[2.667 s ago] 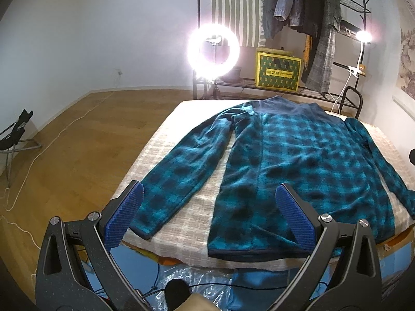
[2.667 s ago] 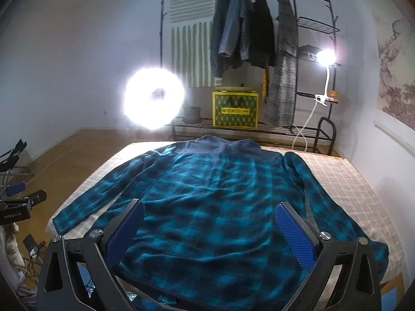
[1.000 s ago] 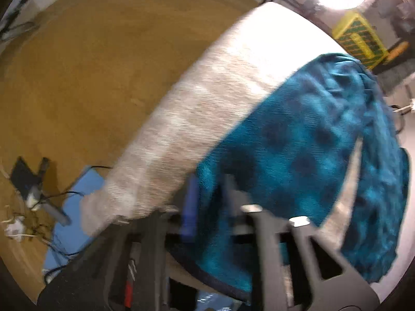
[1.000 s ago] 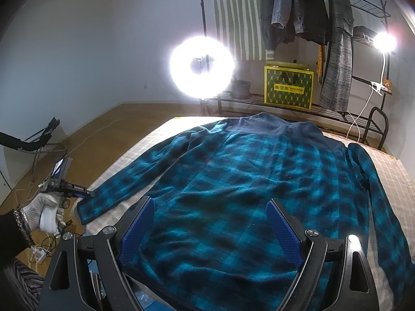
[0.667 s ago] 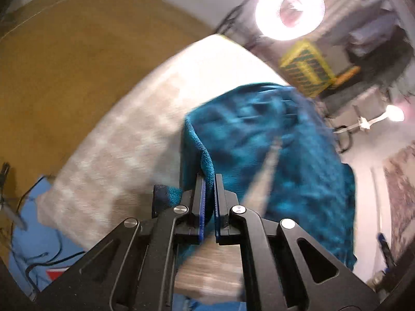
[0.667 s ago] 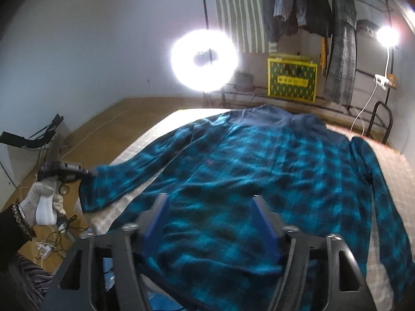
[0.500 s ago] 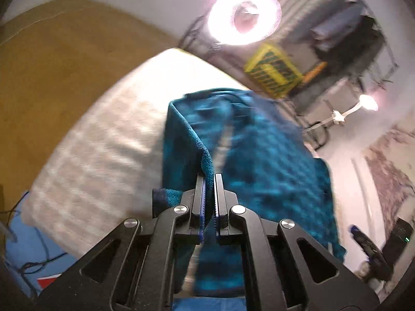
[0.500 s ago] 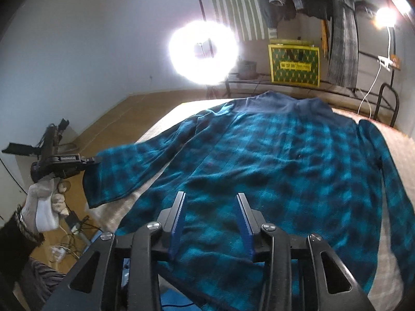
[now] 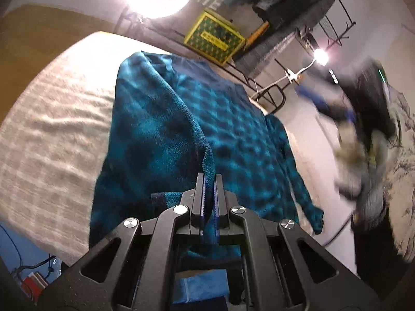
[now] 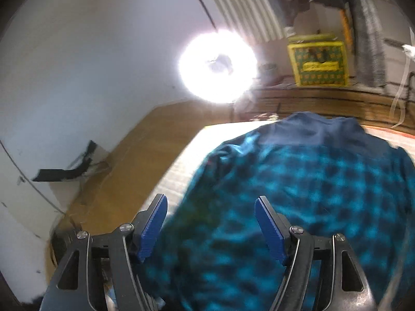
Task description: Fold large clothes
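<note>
A large teal and black checked fleece shirt (image 9: 241, 134) lies spread on a bed with a beige checked cover (image 9: 49, 140). My left gripper (image 9: 208, 181) is shut on the cuff end of the shirt's left sleeve (image 9: 160, 119), which is lifted and drawn across over the shirt's body. In the right wrist view the shirt (image 10: 306, 181) looks blurred. My right gripper (image 10: 210, 207) hovers above its near left part, jaws opening, nothing pinched between the blue pads. The right gripper and a gloved hand (image 9: 363, 129) show blurred at the right of the left wrist view.
A bright ring light (image 10: 218, 64) stands past the bed's far left corner. Behind the bed is a clothes rack with hanging garments (image 9: 290, 0) and a yellow-green box (image 9: 215, 36). Wooden floor (image 10: 135, 160) lies left of the bed, with a folding stand (image 10: 67, 171).
My left gripper has risen and carried the sleeve from the bed's left edge over onto the shirt's body. My right gripper swung left, and its jaws narrowed and then widened again.
</note>
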`<state>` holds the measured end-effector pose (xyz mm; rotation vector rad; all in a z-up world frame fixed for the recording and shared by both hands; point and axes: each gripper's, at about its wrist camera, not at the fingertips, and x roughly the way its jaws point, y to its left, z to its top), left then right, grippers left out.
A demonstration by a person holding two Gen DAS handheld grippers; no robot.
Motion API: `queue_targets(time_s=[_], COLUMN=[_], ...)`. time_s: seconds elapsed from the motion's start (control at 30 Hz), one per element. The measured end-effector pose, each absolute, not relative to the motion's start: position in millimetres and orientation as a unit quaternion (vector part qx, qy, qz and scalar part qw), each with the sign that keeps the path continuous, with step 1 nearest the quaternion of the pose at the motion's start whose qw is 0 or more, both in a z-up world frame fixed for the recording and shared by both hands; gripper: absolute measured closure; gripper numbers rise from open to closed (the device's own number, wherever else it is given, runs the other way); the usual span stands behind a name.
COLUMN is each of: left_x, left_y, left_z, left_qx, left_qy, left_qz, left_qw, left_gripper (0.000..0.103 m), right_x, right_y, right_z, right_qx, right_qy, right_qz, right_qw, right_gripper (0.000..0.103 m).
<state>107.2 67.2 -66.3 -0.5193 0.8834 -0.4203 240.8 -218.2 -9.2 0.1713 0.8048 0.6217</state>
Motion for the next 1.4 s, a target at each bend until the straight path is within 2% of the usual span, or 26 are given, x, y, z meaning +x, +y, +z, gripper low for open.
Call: queue_targets(time_s=[0.3, 0.53, 0.83, 0.9, 0.93, 0.97, 1.13, 1.3, 1.4], left_x=[101, 105, 106, 106, 104, 103, 98, 89, 84], left_y=[68, 68, 63, 64, 64, 64, 59, 41, 29], left_z=[-70, -78, -80, -83, -83, -83, -78, -75, -76], left_qx=[-0.231, -0.228, -0.218, -0.220, -0.219, -0.216, -0.187, -0.156, -0.129], left_qy=[0.421, 0.430, 0.442, 0.447, 0.447, 0.447, 0.447, 0.449, 0.453], left_qz=[-0.212, -0.215, -0.221, -0.219, -0.219, -0.220, -0.228, -0.250, -0.261], left_qw=[0.851, 0.847, 0.842, 0.839, 0.839, 0.840, 0.845, 0.843, 0.843], left_gripper=[0.100, 0.100, 0.100, 0.100, 0.100, 0.100, 0.100, 0.100, 0.100], right_x=[394, 488, 534, 534, 534, 535, 531, 519, 503], right_y=[-114, -45, 4, 6, 7, 7, -24, -111, -166], right_z=[-65, -141, -201, -204, -206, -206, -176, -137, -138], right_qx=[0.111, 0.113, 0.060, 0.059, 0.057, 0.054, 0.064, 0.138, 0.143], right_qy=[0.460, 0.522, 0.570, 0.570, 0.571, 0.570, 0.538, 0.503, 0.495], right_qz=[0.320, 0.289, 0.252, 0.259, 0.263, 0.263, 0.264, 0.247, 0.224], right_qw=[0.821, 0.795, 0.780, 0.778, 0.776, 0.777, 0.798, 0.817, 0.827], right_gripper=[0.052, 0.052, 0.054, 0.081, 0.089, 0.102, 0.103, 0.103, 0.103])
